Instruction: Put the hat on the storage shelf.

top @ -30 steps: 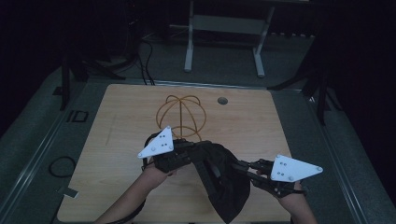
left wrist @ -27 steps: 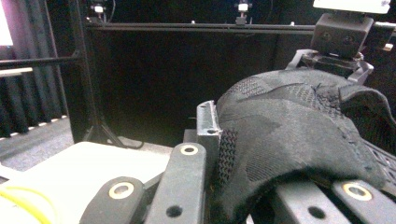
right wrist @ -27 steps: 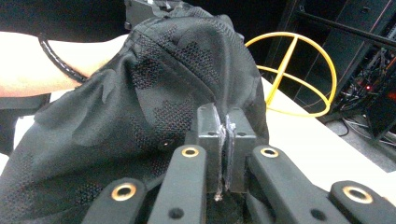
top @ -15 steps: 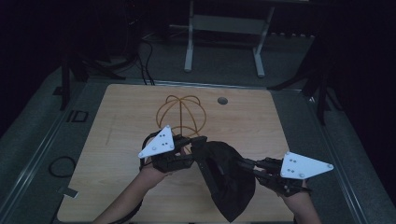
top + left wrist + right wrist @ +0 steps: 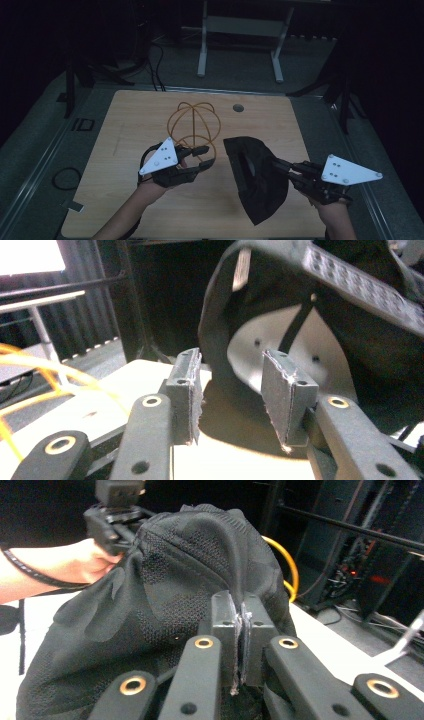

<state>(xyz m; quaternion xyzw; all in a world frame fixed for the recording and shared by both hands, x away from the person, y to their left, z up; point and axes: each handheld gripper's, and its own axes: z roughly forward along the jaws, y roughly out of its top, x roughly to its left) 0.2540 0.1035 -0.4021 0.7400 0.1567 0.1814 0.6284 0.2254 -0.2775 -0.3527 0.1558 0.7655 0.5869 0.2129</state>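
A black mesh cap (image 5: 257, 185) hangs over the right half of the wooden table (image 5: 140, 115), with my right gripper (image 5: 278, 164) shut on its fabric. In the right gripper view the pads pinch a fold of the cap (image 5: 165, 595) at my right gripper (image 5: 241, 611). My left gripper (image 5: 204, 156) stands left of the cap, open; its jaws have just been opening and nothing is between them. In the left gripper view the cap (image 5: 350, 340) shows its pale inside beyond my left gripper (image 5: 232, 382). An orange wire dome stand (image 5: 192, 122) stands behind the left gripper.
A round hole (image 5: 238, 107) lies in the table's far edge. A white metal frame (image 5: 240, 25) stands on the floor beyond the table. A cable loop (image 5: 65, 177) lies on the grey floor at left. Dark racks (image 5: 360, 555) are at the right.
The left gripper has opened and let go of the cap. The right gripper has moved right and slightly up with the cap, which now hangs apart from the left gripper.
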